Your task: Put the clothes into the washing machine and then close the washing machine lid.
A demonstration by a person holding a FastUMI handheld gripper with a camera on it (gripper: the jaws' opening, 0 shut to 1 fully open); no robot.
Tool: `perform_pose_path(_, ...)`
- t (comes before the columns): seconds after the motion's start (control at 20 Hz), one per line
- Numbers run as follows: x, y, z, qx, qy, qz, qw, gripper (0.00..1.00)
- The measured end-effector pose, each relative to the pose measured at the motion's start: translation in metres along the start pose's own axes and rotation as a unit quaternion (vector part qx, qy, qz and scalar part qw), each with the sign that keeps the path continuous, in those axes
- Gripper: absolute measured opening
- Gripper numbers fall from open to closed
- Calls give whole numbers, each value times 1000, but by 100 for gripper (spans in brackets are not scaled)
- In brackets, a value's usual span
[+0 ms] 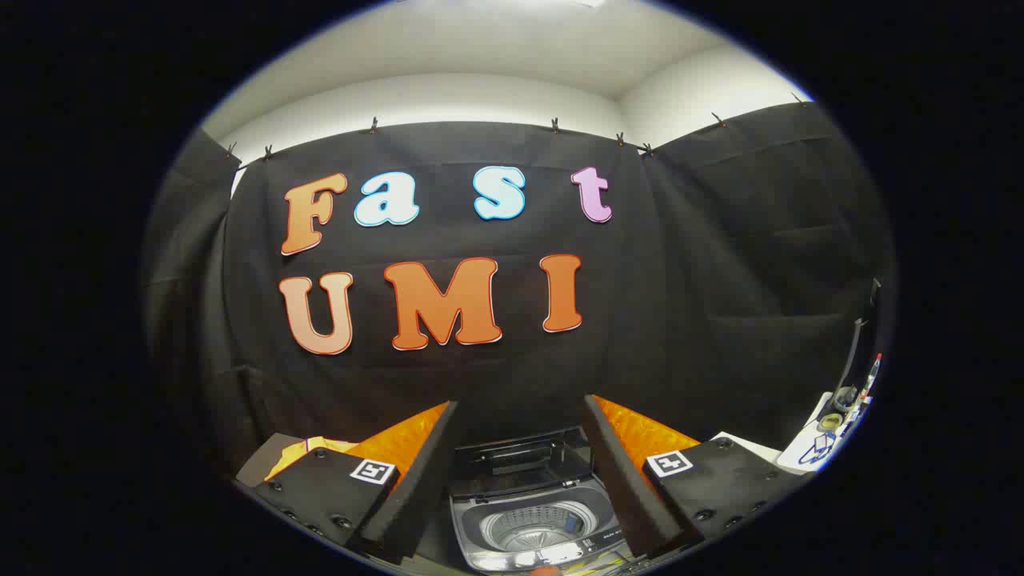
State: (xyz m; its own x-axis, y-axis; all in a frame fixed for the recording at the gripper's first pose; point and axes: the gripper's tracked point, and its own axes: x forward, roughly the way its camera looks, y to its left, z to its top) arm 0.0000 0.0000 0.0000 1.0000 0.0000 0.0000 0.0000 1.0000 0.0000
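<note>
A small top-loading washing machine (532, 524) stands low between my two fingers, its lid (524, 460) raised upright at the back and its steel drum (538, 530) showing with nothing visible inside. My gripper (520, 472) is open, the fingers wide apart above the machine with nothing held between them. A yellow cloth (308, 450) peeks out behind the left finger, on the far left beside the machine.
A white table (808, 452) with small items and a pen stand lies to the right beyond the right finger. The black cloth wall rises close behind the machine. A white ceiling is above.
</note>
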Motion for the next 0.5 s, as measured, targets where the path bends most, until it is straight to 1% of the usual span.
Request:
perform_pose_path(0.15,0,7,-2,8,3,13,1000,98)
perform_pose_path(0.4,6,-1,-4,13,5,10,1000,98)
perform_pose_path(0.5,8,-2,-6,18,9,21,1000,98)
